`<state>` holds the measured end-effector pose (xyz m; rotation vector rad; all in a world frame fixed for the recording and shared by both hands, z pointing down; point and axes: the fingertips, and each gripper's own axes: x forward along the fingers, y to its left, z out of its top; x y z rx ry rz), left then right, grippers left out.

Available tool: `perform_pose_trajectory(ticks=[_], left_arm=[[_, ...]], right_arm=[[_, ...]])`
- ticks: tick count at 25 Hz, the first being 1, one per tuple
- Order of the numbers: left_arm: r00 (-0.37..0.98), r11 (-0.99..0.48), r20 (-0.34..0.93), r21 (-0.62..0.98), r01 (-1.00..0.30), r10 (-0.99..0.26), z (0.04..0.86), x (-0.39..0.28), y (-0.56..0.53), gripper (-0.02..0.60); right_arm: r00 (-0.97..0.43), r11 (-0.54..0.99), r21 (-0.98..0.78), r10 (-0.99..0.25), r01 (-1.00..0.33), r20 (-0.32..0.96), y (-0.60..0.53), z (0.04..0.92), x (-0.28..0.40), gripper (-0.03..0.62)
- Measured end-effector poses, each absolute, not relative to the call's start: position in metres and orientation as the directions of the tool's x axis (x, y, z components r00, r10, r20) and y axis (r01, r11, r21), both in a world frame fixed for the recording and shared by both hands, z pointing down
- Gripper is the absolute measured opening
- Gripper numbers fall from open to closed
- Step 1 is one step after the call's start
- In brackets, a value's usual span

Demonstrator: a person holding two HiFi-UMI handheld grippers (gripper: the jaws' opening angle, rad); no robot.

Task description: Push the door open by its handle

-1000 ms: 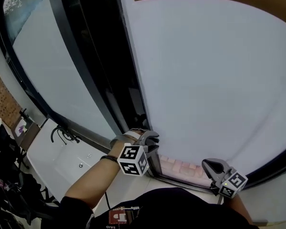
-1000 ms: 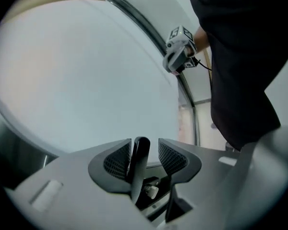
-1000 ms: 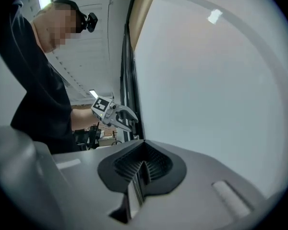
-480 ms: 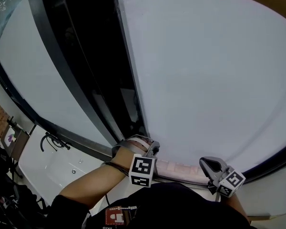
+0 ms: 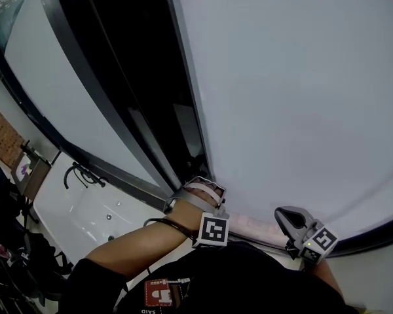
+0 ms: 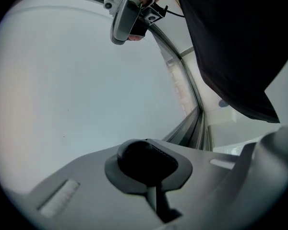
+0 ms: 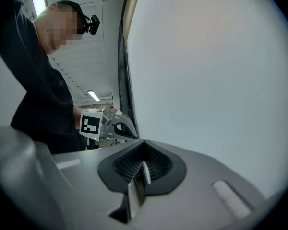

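Observation:
A plain white door (image 5: 301, 97) fills the head view, with its left edge against a dark gap. No handle shows in any view. My left gripper (image 5: 206, 190) is at the door's lower left edge, and whether it touches the door I cannot tell. In the left gripper view its jaws (image 6: 149, 159) are shut with nothing between them, facing the white door (image 6: 72, 95). My right gripper (image 5: 289, 218) hangs low near the door's face, shut and empty (image 7: 143, 169). Each gripper view shows the other one: the right gripper (image 6: 127, 13) and the left gripper (image 7: 116, 126).
A dark door frame (image 5: 111, 103) and a second pale panel (image 5: 46, 90) stand to the left. Below left is a white surface (image 5: 85, 214) with a black curved fitting (image 5: 82, 174). Dark clutter (image 5: 6, 254) lies at the far left. A pale tiled strip (image 5: 255, 226) runs under the door.
My left gripper has shifted a little to the right along the door's edge, and its marker cube has turned. The dark gap beside the door looks wider. The right gripper has hardly moved.

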<state>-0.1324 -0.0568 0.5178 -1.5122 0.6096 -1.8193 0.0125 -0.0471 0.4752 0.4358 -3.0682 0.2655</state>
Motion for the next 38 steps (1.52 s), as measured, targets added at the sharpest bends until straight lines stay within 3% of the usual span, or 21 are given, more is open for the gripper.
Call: perform_pose_trajectory(ticks=[7, 14, 18, 30, 38], left_arm=[[-0.22, -0.633, 0.597, -0.682, 0.367, -0.771, 0.538, -0.154, -0.061, 0.001], [-0.206, -0.608, 0.576, -0.702, 0.371, -0.791, 0.544, -0.161, -0.086, 0.001], [-0.242, -0.603, 0.559, -0.666, 0.439, -0.793, 0.543, -0.174, -0.113, 0.001], [-0.228, -0.627, 0.596, -0.64, 0.444, -0.77, 0.548, -0.176, -0.199, 0.001], [-0.197, -0.635, 0.63, -0.61, 0.473, -0.751, 0.553, -0.177, -0.261, 0.001]], right_arm=[[-0.97, 0.96, -0.145, -0.24, -0.242, 0.03, -0.052, 0.469, 0.0, 0.002], [-0.965, 0.954, -0.149, -0.26, -0.262, 0.032, -0.058, 0.479, 0.014, 0.002], [-0.965, 0.955, -0.134, -0.261, -0.263, 0.03, -0.056, 0.475, 0.027, 0.0], [-0.953, 0.947, -0.11, -0.298, -0.303, 0.061, -0.072, 0.474, 0.121, 0.002], [-0.931, 0.926, -0.111, -0.354, -0.362, 0.085, -0.083, 0.482, 0.129, 0.002]])
